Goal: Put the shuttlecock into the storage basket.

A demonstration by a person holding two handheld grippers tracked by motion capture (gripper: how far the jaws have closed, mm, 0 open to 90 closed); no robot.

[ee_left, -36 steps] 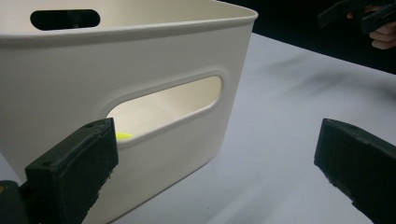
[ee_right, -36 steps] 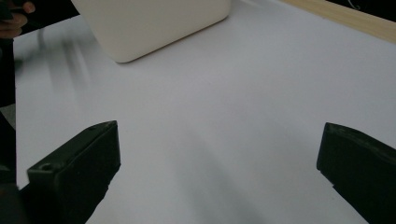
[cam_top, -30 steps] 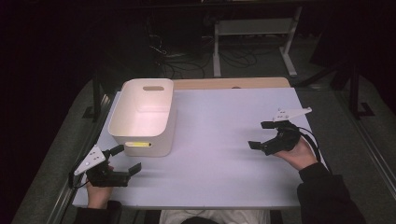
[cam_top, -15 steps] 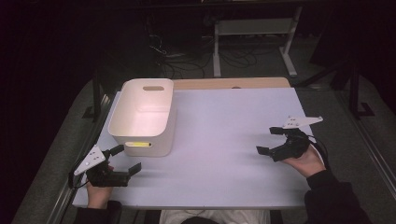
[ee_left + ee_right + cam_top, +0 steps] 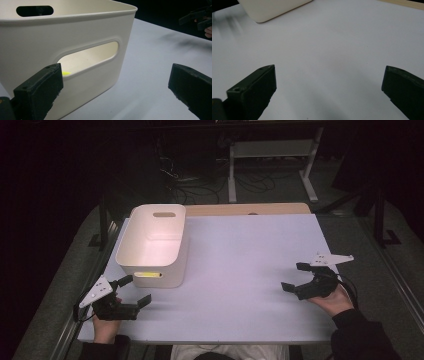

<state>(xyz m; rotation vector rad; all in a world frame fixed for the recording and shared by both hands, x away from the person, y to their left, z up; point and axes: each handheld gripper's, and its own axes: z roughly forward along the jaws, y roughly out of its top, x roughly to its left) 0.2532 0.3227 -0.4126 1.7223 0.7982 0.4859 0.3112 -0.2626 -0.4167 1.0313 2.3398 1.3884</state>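
A white plastic bin (image 5: pixel 152 245) with handle slots stands on the left of the white table (image 5: pixel 240 265). Through its near slot a bit of something yellow (image 5: pixel 65 73) shows inside. My left gripper (image 5: pixel 134 290) is held open just in front of the bin's near wall (image 5: pixel 75 50), at the table's front left, with nothing between its jaws. My right gripper (image 5: pixel 295 276) hovers open near the right edge of the table, empty, pointing left across the bare surface. The bin's corner (image 5: pixel 272 10) lies far ahead of it.
A wooden strip (image 5: pixel 247 209) runs along the table's far edge. Beyond it on the dark floor stand a metal frame (image 5: pixel 272 160) and loose cables (image 5: pixel 200 182). Black posts (image 5: pixel 102 220) flank the table's sides.
My right gripper has drifted right and toward the near edge of the table, staying open. The left gripper has barely moved.
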